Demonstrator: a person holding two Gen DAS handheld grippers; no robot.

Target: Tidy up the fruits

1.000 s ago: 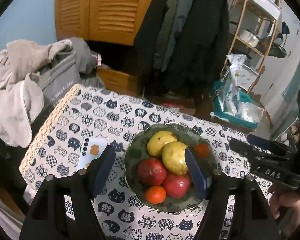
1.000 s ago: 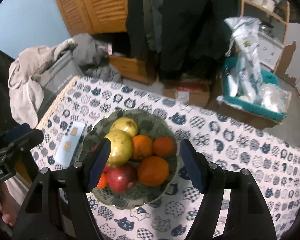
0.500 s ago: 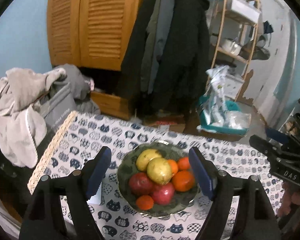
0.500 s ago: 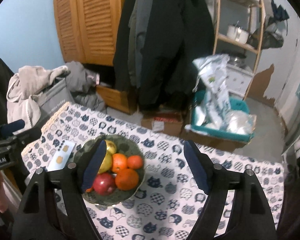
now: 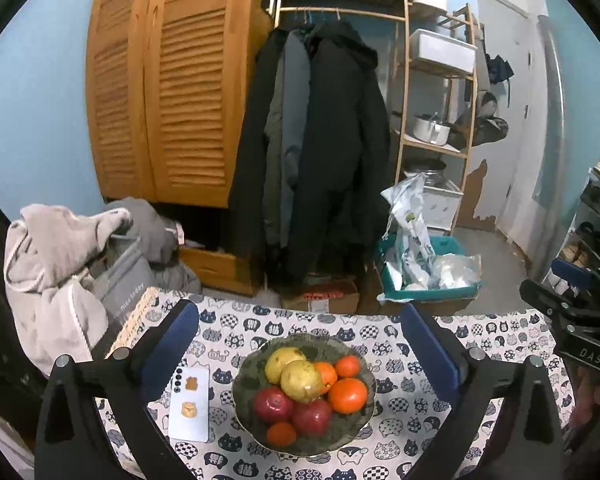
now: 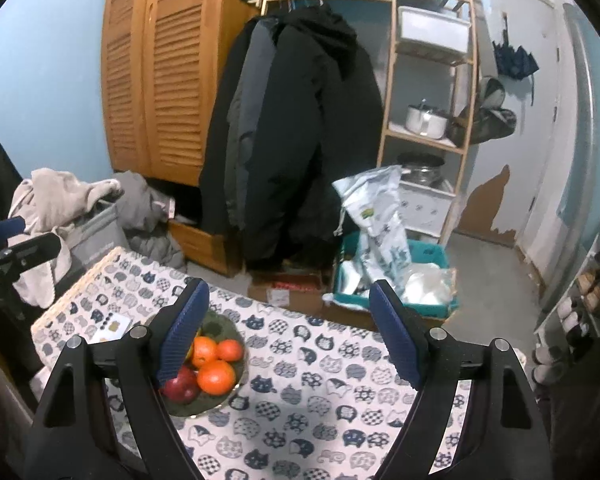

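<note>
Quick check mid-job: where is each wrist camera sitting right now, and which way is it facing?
Left wrist: above the table's near edge, looking down at the fruit bowl, centred between the open left claw; the right claw intrudes at right.
Right wrist: further right, facing the wardrobe; the open right claw frames the tablecloth, its left finger covering part of the bowl.
Shared: bowl, white card, hanging coats.

Pale blue walls (image 5: 40,120) were seen behind a louvred wooden wardrobe (image 5: 168,92); dark coats (image 5: 324,152) were hung on a rail, flanked by a wooden shelf unit (image 5: 436,120) on grey floor (image 6: 488,264).
</note>
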